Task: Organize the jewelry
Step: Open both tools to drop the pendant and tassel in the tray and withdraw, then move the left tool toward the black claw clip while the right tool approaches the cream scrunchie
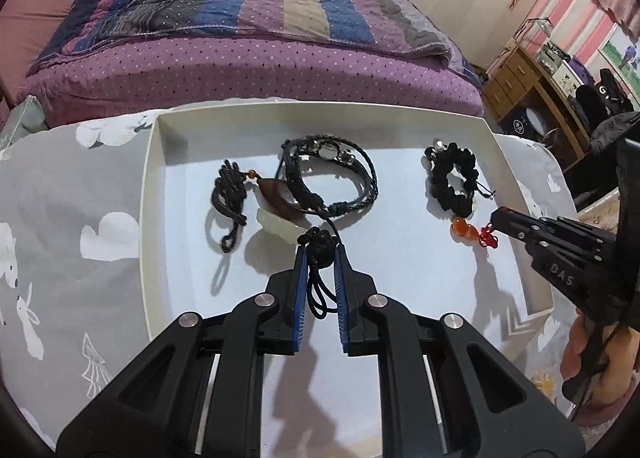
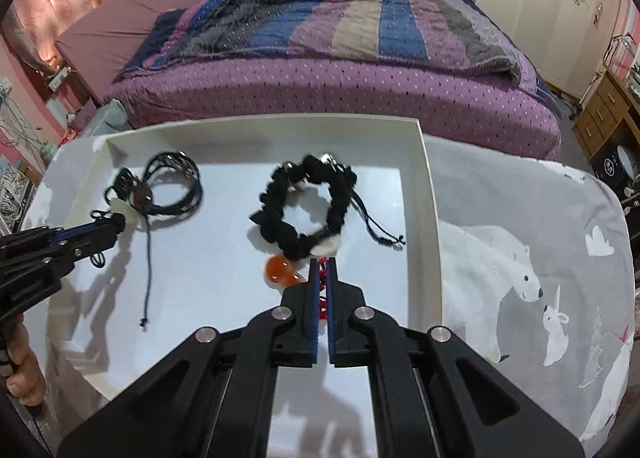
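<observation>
A white tray [image 1: 154,185] holds the jewelry. My left gripper [image 1: 320,248] is shut on the knotted black cord [image 1: 318,246] of a pale jade pendant [image 1: 276,223]. Beside it lie a brown pendant on a black cord [image 1: 230,193] and a black braided bracelet [image 1: 332,177]. My right gripper [image 2: 322,264] is shut on the red knot [image 1: 488,238] of an orange gourd charm [image 2: 278,272], joined to a black beaded bracelet [image 2: 304,209]. The right gripper also shows in the left wrist view [image 1: 496,223], and the left one in the right wrist view [image 2: 120,223].
The tray [image 2: 430,193] sits on a grey cloth with white bears and rabbits [image 2: 520,258]. A bed with a purple striped quilt [image 1: 260,17] lies behind. A wooden desk [image 1: 528,77] stands at the far right.
</observation>
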The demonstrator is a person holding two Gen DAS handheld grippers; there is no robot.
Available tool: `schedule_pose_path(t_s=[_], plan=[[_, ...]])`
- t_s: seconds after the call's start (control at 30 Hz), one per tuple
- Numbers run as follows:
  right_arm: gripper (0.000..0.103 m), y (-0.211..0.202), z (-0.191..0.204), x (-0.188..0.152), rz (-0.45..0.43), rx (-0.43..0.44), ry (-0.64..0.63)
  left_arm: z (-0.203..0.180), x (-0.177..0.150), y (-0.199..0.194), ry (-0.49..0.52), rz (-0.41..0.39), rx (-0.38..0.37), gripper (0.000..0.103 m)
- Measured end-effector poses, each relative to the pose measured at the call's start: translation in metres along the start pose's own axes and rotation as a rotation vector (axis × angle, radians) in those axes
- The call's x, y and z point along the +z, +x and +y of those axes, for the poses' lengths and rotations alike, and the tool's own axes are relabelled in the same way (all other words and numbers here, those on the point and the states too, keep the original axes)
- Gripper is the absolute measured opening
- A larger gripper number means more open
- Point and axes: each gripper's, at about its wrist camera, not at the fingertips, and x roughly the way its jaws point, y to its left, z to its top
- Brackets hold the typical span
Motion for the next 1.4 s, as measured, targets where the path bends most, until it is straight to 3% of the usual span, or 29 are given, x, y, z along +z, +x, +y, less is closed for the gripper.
schedule_pose_path(t_s=[0.13,0.23,0.27,0.33,0.5,0.63,0.87,1.0,1.1,1.23,1.4], plan=[[0.005,0.005,0.001,-0.002,0.033,0.007,0.013,0.001,0.003,0.002,0.002,0.0,0.009,0.014],[0.008,0.008,0.003,-0.004,0.051,-0.002,0.006,0.002,0.002,0.0,-0.002,0.002,0.015,0.031],[0.014,0.007,0.003,-0.004,0.058,0.0,0.012,0.002,0.001,-0.002,-0.001,-0.003,0.02,0.04],[0.054,0.003,0.0,-0.005,0.053,-0.004,0.02,0.0,-0.001,-0.01,0.003,-0.024,0.032,0.051],[0.055,-0.032,0.0,-0.009,0.004,-0.01,0.016,0.0,-0.004,-0.039,-0.008,-0.062,0.023,0.075],[0.058,-0.08,0.0,-0.018,-0.052,-0.019,0.015,-0.002,-0.012,-0.077,-0.006,-0.111,0.017,0.082],[0.07,-0.179,0.004,-0.044,-0.173,-0.044,0.021,-0.013,-0.043,-0.161,0.031,-0.237,0.074,0.098],[0.07,-0.223,0.007,-0.066,-0.211,-0.054,0.029,-0.021,-0.067,-0.205,0.043,-0.295,0.062,0.1],[0.072,-0.25,0.008,-0.082,-0.234,-0.059,0.037,-0.03,-0.086,-0.228,0.07,-0.32,0.094,0.1],[0.08,-0.276,0.007,-0.105,-0.265,-0.07,0.057,-0.04,-0.114,-0.248,0.108,-0.33,0.107,0.1],[0.082,-0.295,0.008,-0.138,-0.287,-0.103,0.054,-0.042,-0.144,-0.257,0.127,-0.331,0.103,0.1]])
